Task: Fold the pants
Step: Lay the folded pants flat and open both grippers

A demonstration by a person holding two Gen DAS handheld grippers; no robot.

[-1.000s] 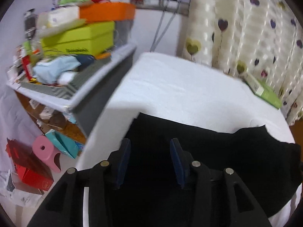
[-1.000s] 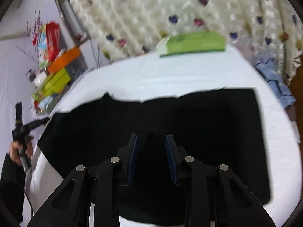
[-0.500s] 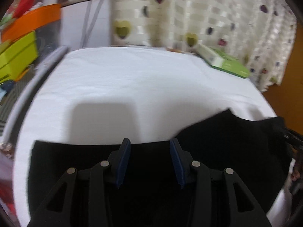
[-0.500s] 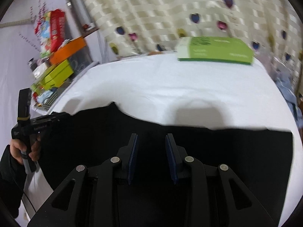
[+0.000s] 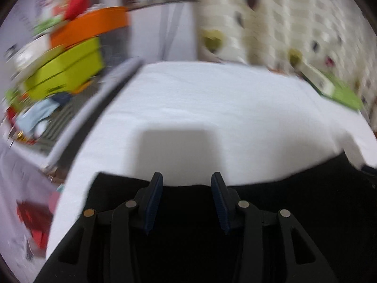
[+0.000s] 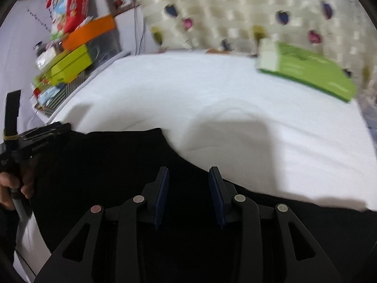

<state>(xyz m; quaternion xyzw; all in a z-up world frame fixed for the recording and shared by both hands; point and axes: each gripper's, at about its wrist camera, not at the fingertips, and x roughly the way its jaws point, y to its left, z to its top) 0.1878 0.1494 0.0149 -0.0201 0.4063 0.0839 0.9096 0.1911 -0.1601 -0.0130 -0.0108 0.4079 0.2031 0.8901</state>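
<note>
Pants (image 6: 99, 176) flat on white table (image 6: 212, 99), beneath both grippers. Left gripper (image 5: 187, 181) and right gripper (image 6: 188, 174) parted, gripping nothing. Risk: pinching single layer, fold skews; cloth drags, bunches.

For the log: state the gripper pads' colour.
Dark blue pads, clearest in the right wrist view.

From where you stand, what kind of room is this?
Probably a home bedroom: black pants lie on a white bed-like surface, a heart-patterned curtain hangs behind, and a shelf beside holds stacked boxes.
</note>
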